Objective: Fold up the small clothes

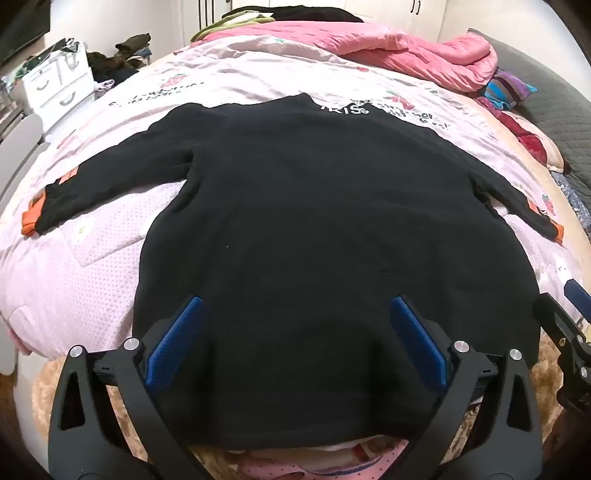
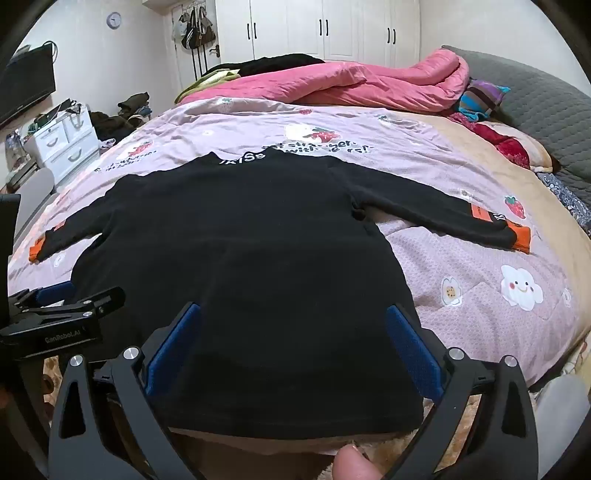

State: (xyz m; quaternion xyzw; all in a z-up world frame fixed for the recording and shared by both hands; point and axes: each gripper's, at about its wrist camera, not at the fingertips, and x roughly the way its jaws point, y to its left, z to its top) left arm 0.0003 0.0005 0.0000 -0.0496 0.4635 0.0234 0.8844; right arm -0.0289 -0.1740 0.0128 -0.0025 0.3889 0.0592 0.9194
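A black long-sleeved top [image 1: 314, 221] [image 2: 236, 236] with orange cuffs lies flat on the bed, sleeves spread out, white lettering at its collar. My left gripper [image 1: 297, 306] hovers open over the lower hem area, blue pads wide apart with nothing between them. My right gripper [image 2: 293, 314] is open as well, above the hem's right part. The left gripper's body [image 2: 55, 317] shows at the left edge of the right wrist view, and the right gripper [image 1: 569, 325] shows at the right edge of the left wrist view.
A pink printed bedspread [image 2: 480, 258] covers the bed. A bunched pink quilt [image 2: 351, 85] and dark clothes lie at the far end, pillows [image 2: 509, 144] at the right. White drawers [image 2: 62, 144] and wardrobes [image 2: 325, 29] stand beyond. A fingertip [image 2: 351, 461] shows at the bottom.
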